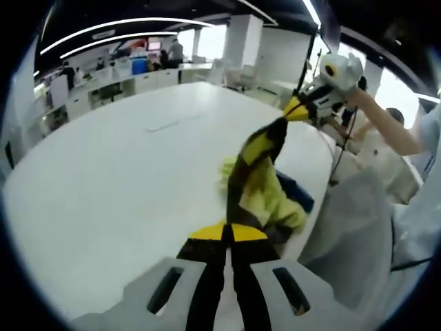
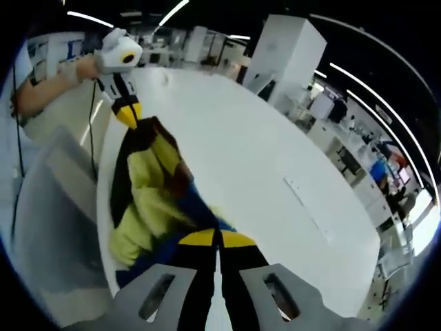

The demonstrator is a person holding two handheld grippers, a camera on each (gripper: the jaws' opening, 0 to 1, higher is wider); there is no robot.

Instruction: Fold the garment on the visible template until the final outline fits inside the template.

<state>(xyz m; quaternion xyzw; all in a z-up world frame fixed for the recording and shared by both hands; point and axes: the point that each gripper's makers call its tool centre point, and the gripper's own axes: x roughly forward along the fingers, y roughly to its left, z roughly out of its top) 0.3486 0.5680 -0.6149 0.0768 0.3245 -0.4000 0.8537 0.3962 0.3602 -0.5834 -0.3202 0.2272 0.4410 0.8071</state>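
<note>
Above the white table you hold the yellow, black and blue garment stretched, left gripper and right gripper both clamped on its cloth.

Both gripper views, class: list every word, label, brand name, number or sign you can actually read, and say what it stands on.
None can be read.
The garment, yellow, black and blue, held between the left claw and the right claw, shows no print or label.
The white table bears faint marks, no letters.
Far-off screens and signs in the room: too small and blurred to read.
</note>
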